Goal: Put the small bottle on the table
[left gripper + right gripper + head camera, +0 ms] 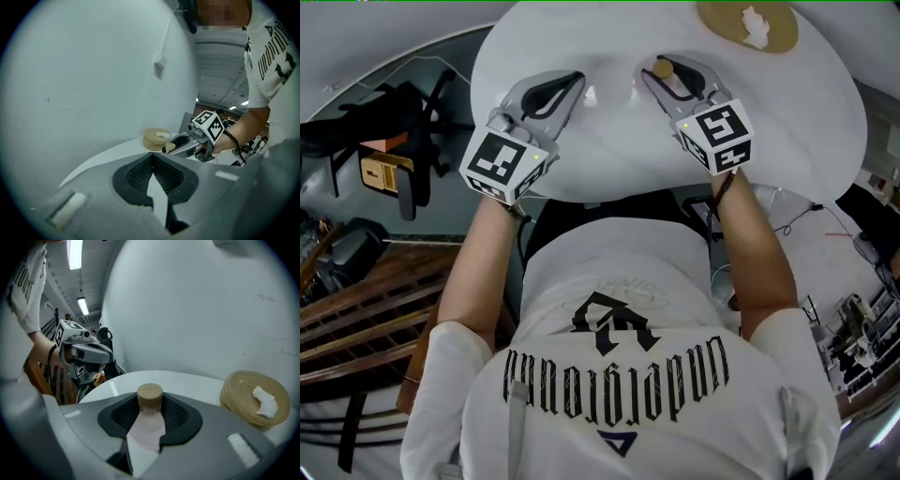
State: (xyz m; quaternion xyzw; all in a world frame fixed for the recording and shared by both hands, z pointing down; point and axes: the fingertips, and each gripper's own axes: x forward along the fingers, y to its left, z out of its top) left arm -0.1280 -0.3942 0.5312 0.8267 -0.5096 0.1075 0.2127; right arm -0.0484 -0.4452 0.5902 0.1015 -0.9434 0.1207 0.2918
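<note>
Nearest to the head view is the person's white T-shirt (619, 281) with black print, which fills the lower middle of the frame, and from it two bare forearms reach upward to the grippers. The left gripper (152, 157), at the left of the head view, has its jaws closed together at the tips and nothing sits between them. The right gripper (150, 404), at the right, grips the small bottle (146, 425), a pale, see-through one with a cork-coloured cap (150, 393); the ribbed pads press on its neck and shoulder from both sides, and the cap stands just above them. Its base is hidden behind the jaws, so I cannot tell if it touches the surface. I judge that the task is about half done: the bottle is brought over the table, but it is not yet set down and released, so what is left is to lower it upright and to open the jaws. The round white table (609, 150) is mostly bare, and at its far edge, in the upper right of the head view, lies a woven basket (773, 37) with a crumpled white piece (754, 25) in it, well apart from the bottle. Behind is a plain pale wall (93, 70). Around the table are a dark chair (403, 122) at the upper left, wooden slats (356, 300) at the lower left, and ceiling strip lights (75, 254).
</note>
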